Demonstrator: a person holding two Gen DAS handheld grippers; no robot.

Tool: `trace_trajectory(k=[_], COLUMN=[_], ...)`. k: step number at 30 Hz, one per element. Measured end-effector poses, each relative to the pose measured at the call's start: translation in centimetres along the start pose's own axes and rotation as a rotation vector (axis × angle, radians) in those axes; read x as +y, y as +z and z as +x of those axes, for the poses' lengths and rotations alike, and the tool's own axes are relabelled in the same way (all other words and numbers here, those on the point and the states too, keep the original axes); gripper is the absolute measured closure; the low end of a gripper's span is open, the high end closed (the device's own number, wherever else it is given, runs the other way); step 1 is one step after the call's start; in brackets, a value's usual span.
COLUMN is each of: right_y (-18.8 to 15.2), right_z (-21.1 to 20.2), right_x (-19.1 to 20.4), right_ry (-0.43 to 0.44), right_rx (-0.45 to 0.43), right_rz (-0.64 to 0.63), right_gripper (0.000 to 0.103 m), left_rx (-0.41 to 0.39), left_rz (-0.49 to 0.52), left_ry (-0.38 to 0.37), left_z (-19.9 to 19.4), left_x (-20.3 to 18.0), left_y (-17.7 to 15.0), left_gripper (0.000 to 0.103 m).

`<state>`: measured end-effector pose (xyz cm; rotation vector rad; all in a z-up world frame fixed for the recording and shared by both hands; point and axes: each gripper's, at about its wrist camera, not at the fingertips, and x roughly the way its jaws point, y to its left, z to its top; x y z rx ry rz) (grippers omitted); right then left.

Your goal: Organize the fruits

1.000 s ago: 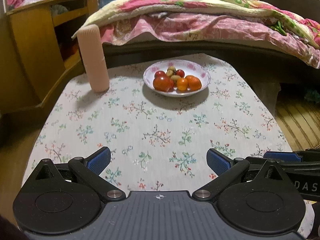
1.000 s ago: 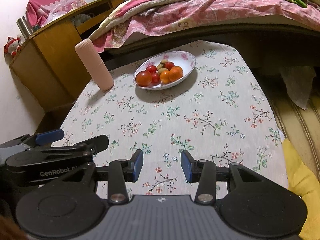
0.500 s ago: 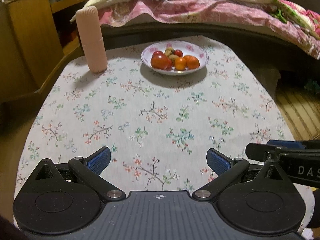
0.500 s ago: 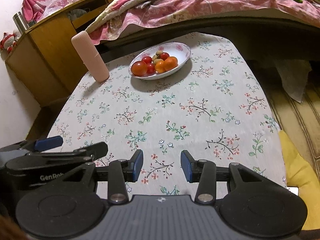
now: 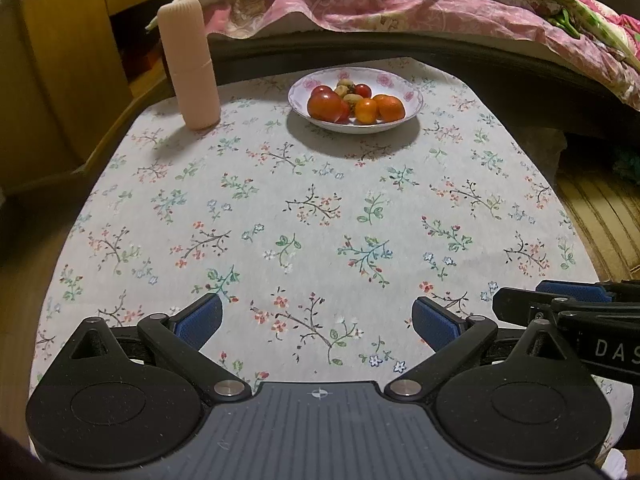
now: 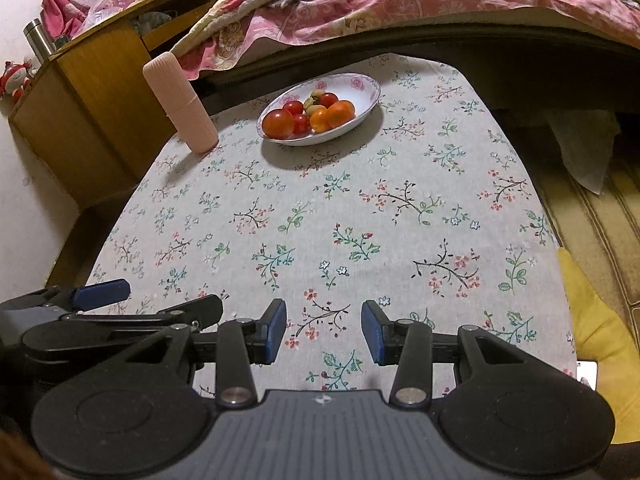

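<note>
A white plate with pink flowers stands at the far end of the table. It holds red tomatoes, orange fruits and small brownish ones. My left gripper is open wide and empty over the near table edge. My right gripper is open and empty, also at the near edge, to the right of the left one. Both are far from the plate.
A tall pink cylinder stands left of the plate. The table has a flowered cloth. A wooden cabinet is at left, a bed with a pink quilt behind, a yellow cushion at right.
Both grippers have drawn back toward the near edge and risen; the plate looks farther away. Both stay open and empty.
</note>
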<state>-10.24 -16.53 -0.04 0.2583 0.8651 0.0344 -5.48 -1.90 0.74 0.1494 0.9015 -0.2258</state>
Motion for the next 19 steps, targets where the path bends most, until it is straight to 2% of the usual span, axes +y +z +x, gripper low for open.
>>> trace_trajectory(k=[19], right_y=[-0.41], right_z=[0.22], right_x=[0.48], right_ry=[-0.014], right_rx=[0.032], right_rz=[-0.001], right_gripper=[0.060], left_rx=[-0.018], left_rz=[0.025], left_ry=[0.027], left_z=[-0.23], left_x=[-0.18], left_y=[-0.48], left_gripper=[0.002])
